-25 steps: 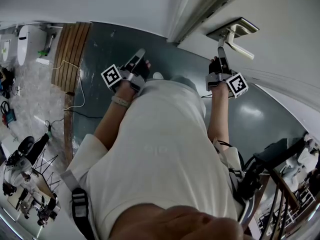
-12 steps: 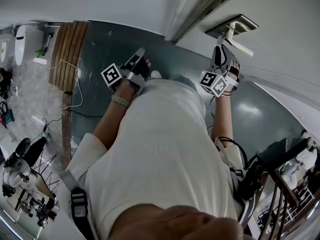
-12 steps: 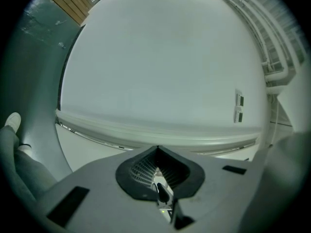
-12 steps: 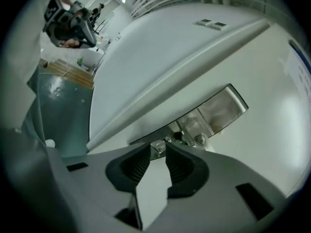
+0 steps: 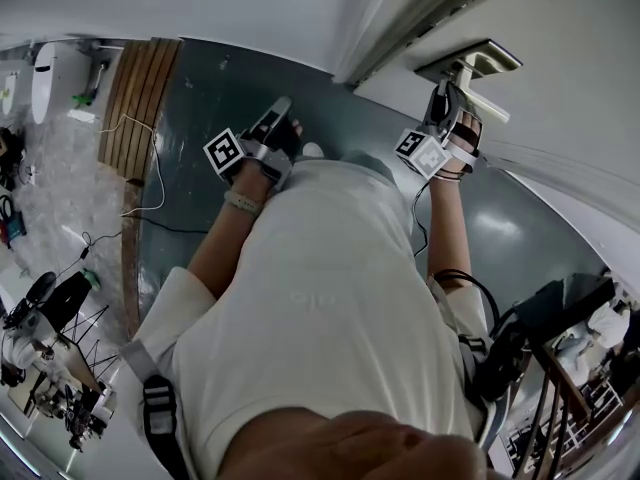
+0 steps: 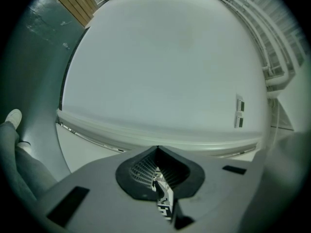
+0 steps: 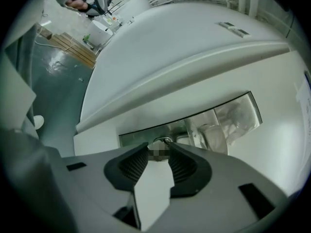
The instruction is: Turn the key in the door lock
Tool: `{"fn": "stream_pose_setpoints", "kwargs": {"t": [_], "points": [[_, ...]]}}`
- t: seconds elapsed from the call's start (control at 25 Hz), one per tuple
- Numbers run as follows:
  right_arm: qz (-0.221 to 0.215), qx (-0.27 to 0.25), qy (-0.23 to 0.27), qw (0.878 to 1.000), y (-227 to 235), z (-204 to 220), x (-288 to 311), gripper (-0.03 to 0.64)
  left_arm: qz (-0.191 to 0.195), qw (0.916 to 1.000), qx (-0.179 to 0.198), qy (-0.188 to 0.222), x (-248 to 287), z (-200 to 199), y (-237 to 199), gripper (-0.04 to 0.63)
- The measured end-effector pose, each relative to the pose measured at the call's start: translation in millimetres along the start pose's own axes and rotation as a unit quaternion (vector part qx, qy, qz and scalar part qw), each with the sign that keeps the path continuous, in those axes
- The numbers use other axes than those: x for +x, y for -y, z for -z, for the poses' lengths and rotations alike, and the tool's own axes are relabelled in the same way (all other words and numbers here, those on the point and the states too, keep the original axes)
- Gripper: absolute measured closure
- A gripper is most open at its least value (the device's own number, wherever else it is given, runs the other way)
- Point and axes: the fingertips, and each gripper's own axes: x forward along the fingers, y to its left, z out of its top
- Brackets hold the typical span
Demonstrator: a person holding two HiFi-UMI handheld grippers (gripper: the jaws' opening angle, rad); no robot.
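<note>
My right tool is raised to the door, at the metal lock plate near the door's edge, just under the door handle. In the right gripper view the jaws of this tool pinch the key by its head. The key stands in the lock plate, and most of its head is covered by the ribbed pads. The right tool is rolled over, with its marker cube turned towards my body.

My left tool is held off the door, above the grey-green floor. Its jaws are pressed together with nothing between them, facing a plain white surface.
</note>
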Motion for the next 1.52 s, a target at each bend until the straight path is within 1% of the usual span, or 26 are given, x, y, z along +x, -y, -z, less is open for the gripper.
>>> {"fn": "stream_pose_setpoints", "kwargs": {"t": [0.12,0.24,0.32,0.48,0.72,0.88,1.04,1.16,1.2,1.36,1.52], "points": [[0.008,-0.017,-0.003,1.000,3.8,-4.7,1.1,0.506,0.000,1.0000,-0.001,0.001,0.0,-1.5,0.9,0.589],[0.018,-0.020,-0.009,1.000,3.2,-3.5,3.0,0.506,-0.001,1.0000,-0.004,0.002,-0.4,-2.3,0.5,0.589],[0.022,-0.012,-0.013,1.000,3.1,-1.6,4.3,0.506,-0.002,1.0000,-0.007,0.004,-0.1,-2.9,-0.6,0.589],[0.013,0.016,-0.013,1.000,4.0,-0.2,5.9,0.506,-0.001,0.9999,-0.012,0.005,2.0,-1.6,-3.3,0.589],[-0.006,0.078,-0.010,0.997,4.6,0.6,6.4,0.506,-0.002,0.9998,-0.017,0.008,0.6,-4.0,-5.7,0.589],[-0.015,0.133,-0.012,0.991,6.3,0.8,6.3,0.506,-0.002,0.9998,-0.019,0.009,0.5,-5.3,-6.1,0.589],[-0.025,0.165,-0.012,0.986,7.2,1.0,6.3,0.506,-0.003,0.9997,-0.021,0.010,-0.1,-5.8,-6.0,0.589],[-0.042,0.224,-0.007,0.974,8.6,1.5,6.3,0.508,-0.003,0.9997,-0.021,0.010,-0.5,-5.9,-6.1,0.589],[-0.045,0.237,-0.006,0.970,9.0,1.7,6.1,0.508,-0.003,0.9997,-0.020,0.010,-1.0,-6.1,-6.2,0.589],[-0.047,0.253,-0.005,0.966,10.0,1.7,5.4,0.508,-0.005,0.9997,-0.021,0.011,-1.8,-6.1,-5.3,0.589],[-0.058,0.280,0.002,0.958,10.4,1.4,5.1,0.506,-0.006,0.9997,-0.020,0.013,-2.1,-7.1,-5.0,0.589]]}}
